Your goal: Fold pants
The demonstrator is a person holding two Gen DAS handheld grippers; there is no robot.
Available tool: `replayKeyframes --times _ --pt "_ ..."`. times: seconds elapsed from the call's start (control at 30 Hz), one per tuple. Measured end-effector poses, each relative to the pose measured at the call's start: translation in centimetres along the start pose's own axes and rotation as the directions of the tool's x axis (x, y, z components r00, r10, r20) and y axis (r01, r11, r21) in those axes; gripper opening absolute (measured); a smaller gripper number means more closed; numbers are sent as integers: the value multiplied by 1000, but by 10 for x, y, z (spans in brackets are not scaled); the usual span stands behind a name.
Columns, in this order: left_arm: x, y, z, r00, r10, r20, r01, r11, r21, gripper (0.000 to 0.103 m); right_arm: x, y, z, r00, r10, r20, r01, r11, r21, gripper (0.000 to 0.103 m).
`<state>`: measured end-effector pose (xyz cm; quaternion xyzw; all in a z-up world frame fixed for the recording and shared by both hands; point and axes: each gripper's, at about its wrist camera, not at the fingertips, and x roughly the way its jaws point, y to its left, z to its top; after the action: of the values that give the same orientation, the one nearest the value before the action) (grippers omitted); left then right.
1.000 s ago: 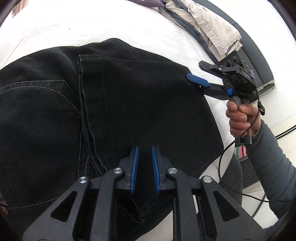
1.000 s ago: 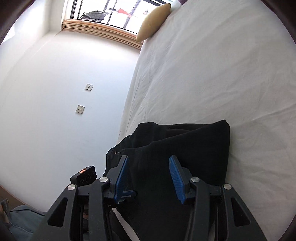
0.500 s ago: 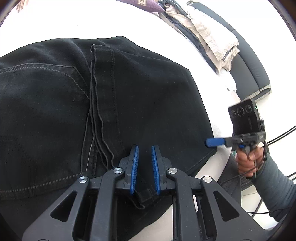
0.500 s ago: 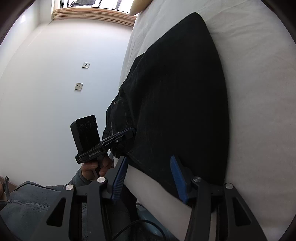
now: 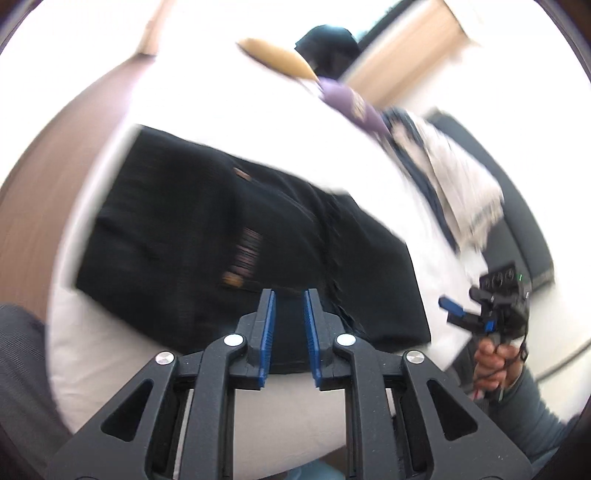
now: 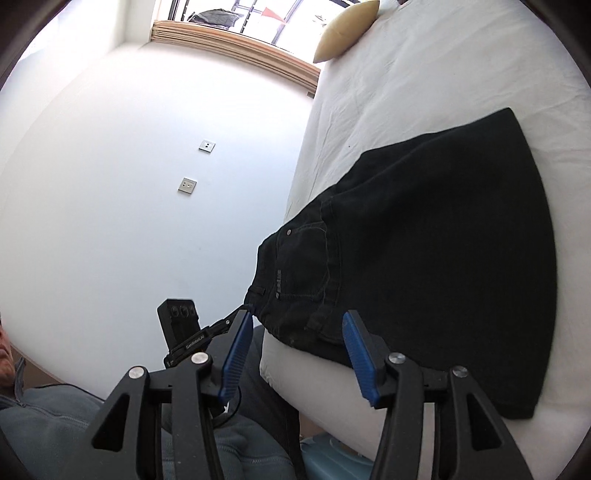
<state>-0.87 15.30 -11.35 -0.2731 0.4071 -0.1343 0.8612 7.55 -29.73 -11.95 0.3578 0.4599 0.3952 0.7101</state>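
Observation:
Black pants lie folded flat on the white bed, near its front edge; they also show in the right wrist view, waistband and back pocket toward the bed's edge. My left gripper is open and empty, its blue pads just in front of the pants' near edge, with nothing between them. My right gripper is wide open and empty, just off the bed edge by the waistband. It also shows in the left wrist view, to the right of the pants. The left view is motion-blurred.
A stack of folded clothes, a purple item and a tan cushion lie at the far side of the bed. The cushion also shows in the right wrist view. A white wall with two sockets stands beside the bed.
My left gripper has let go of the pants edge, pulled back and swung its view up. My right gripper has drawn back slightly from the bed edge. The pants stay flat.

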Motion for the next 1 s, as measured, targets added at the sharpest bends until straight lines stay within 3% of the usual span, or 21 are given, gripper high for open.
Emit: replayKeyframes --times 0.03,0.07,0.1,0.13,0.2,0.43,0.63,0.73,0.87,0.97,1.0 --pt "-11 12 1 999 8 36 -6 999 -46 40 8 0 6 1000 14 4 -14 1000 5 55" --pt "-22 26 1 997 19 80 -11 995 -102 75 15 -1 12 1000 27 9 -27 1000 16 55" --pt "-33 40 -1 990 32 135 -10 987 -163 91 22 -3 16 999 31 16 -32 999 28 55" --pt "-39 51 -3 985 39 169 -3 977 -212 91 30 -4 19 999 36 22 -37 998 42 55" --pt "-38 67 -5 987 40 154 5 960 -280 91 41 -9 23 998 51 39 -54 996 73 55" --pt "1 92 -15 991 -40 127 88 913 -398 91 58 -15 29 991 107 74 -116 985 129 55" --pt "33 130 -16 977 -121 173 196 822 -535 89 57 -23 31 983 155 103 -170 972 163 55" --pt "38 141 -14 970 -140 197 229 794 -563 87 62 -27 31 980 172 104 -188 967 173 55" --pt "53 147 -7 964 -177 198 262 759 -596 61 69 -35 31 981 173 84 -186 964 192 55" --pt "69 153 -2 962 -209 178 274 728 -629 29 75 -40 34 986 157 59 -166 965 204 55" --pt "75 156 -1 959 -220 177 282 711 -644 26 78 -40 35 988 148 47 -155 967 204 55"
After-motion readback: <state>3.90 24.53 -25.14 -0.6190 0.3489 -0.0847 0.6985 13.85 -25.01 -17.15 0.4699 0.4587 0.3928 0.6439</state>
